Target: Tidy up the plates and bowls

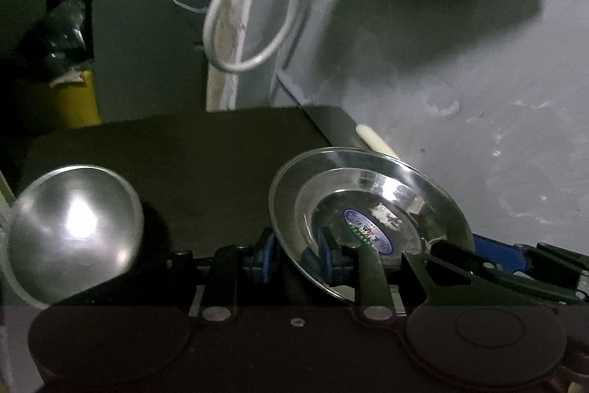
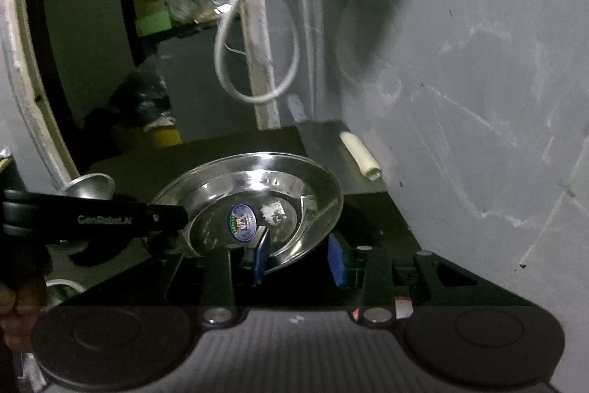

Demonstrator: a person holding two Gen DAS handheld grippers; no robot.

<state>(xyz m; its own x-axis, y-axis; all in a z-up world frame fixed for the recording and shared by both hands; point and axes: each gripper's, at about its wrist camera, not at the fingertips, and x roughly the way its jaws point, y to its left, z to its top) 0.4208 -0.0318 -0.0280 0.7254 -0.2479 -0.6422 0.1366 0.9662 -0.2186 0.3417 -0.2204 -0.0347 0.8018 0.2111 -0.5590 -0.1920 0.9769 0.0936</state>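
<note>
Both grippers on the same steel plate, dim light. Left gripper straddling the near-left rim: one blue pad outside under the rim, the other blue pad inside on the plate face; jaws narrow, pinching the rim. Right gripper likewise on the near edge in its own view: left pad over the inner face, right pad just outside the rim; jaws narrow, apparently closed on the plate, contact of the outer pad not fully clear. Plate tilted, far rim raised toward the wall, held above the dark table; cannot tell if any edge touches the table. Oval blue sticker and a torn white label patch on the plate's centre. Steel bowl well apart to the left, turned so its rounded shiny outside faces the left camera; seen small behind the left gripper's arm in the right view. Cream-coloured tube lying by the wall behind the plate. White cable loop hanging on the post beyond the table. Yellow bin with dark bag at far left, blurred. Part of a hand at the lower left edge of the right view.
</note>
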